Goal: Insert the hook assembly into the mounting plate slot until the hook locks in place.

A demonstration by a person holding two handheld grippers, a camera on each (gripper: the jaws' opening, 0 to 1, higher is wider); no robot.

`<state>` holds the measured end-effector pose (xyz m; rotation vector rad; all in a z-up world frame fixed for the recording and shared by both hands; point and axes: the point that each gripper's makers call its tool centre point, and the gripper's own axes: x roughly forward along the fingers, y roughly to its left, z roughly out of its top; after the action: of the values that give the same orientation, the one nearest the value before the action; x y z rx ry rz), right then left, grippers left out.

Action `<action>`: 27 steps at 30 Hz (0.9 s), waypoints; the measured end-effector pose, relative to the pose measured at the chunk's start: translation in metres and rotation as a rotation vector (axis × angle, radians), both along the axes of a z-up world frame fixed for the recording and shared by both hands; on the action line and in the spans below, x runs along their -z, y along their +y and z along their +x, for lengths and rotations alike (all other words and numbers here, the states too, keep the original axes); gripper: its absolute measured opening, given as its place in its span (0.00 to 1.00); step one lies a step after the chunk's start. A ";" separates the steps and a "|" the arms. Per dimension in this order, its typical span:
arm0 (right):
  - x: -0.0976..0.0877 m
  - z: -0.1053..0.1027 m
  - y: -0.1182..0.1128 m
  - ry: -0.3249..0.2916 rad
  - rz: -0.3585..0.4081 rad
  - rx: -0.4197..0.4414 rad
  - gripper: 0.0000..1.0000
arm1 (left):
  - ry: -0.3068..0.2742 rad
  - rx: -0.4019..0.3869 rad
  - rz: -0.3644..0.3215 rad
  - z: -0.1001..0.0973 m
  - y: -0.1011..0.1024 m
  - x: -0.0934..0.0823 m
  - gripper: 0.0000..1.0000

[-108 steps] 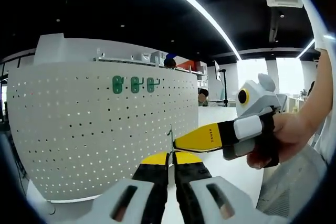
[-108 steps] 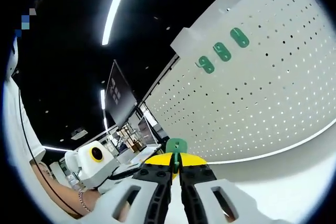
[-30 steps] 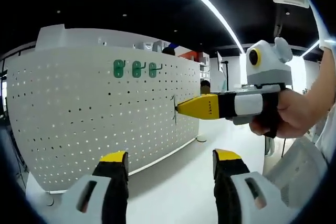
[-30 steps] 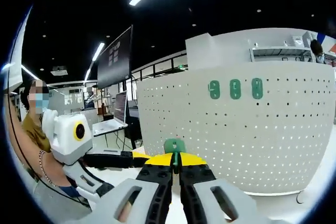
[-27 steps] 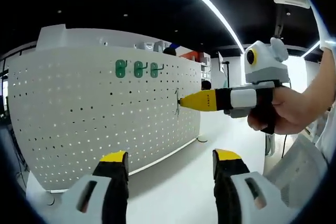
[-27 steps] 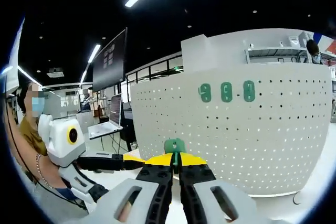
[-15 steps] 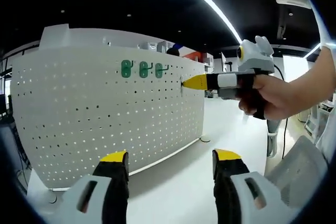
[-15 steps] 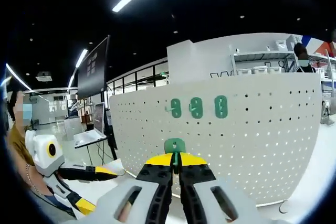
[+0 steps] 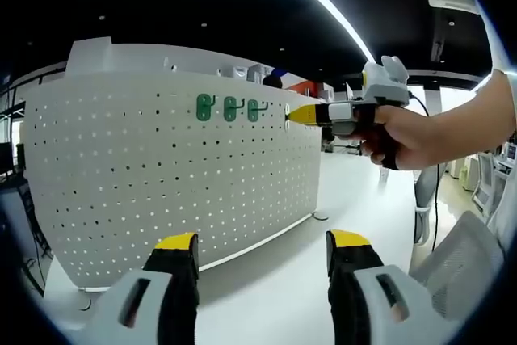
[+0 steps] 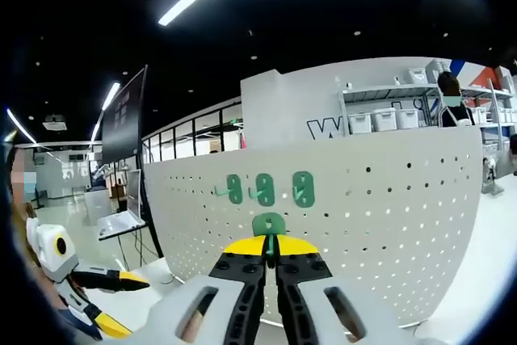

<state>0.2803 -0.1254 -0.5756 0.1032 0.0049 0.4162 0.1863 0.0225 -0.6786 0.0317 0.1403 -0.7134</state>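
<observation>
The white perforated mounting plate (image 9: pixel 145 167) stands upright on the table, with three green hooks (image 9: pixel 230 108) in a row near its top. My right gripper (image 9: pixel 289 115) reaches in from the right, held by a hand (image 9: pixel 404 131), its yellow tips just right of that row and close to the plate. In the right gripper view my right gripper (image 10: pixel 270 250) is shut on a green hook assembly (image 10: pixel 268 224), just below the three mounted hooks (image 10: pixel 266 189) on the plate (image 10: pixel 380 208). My left gripper (image 9: pixel 262 240) is open and holds nothing.
The plate rests on a white tabletop (image 9: pixel 266 280). A mesh chair back (image 9: pixel 464 264) is at the lower right. Behind the plate are shelves with bins (image 10: pixel 380 119) and a person (image 10: pixel 448 86). My left gripper (image 10: pixel 121 279) shows low at the left.
My left gripper, shut 3.6 s ago, now stands open. My right gripper has carried the green hook assembly up and closer to the plate, beside the row of mounted hooks.
</observation>
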 end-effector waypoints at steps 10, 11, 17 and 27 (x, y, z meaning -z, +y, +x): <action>-0.013 0.020 -0.024 -0.026 -0.001 0.065 0.00 | -0.002 -0.010 -0.004 0.004 0.004 -0.003 0.65; -0.015 0.022 -0.026 -0.029 -0.002 0.070 0.00 | -0.003 -0.010 -0.004 0.004 0.004 -0.003 0.65; -0.024 0.035 -0.039 -0.046 -0.006 0.102 0.00 | 0.000 -0.017 -0.006 0.005 0.007 -0.003 0.65; -0.030 0.053 -0.049 -0.064 -0.013 0.131 0.00 | 0.000 -0.030 -0.008 0.008 0.011 -0.005 0.64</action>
<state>0.3329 -0.1746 -0.5453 0.0773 -0.0615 0.2884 0.1947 0.0333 -0.6736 0.0216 0.1379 -0.6843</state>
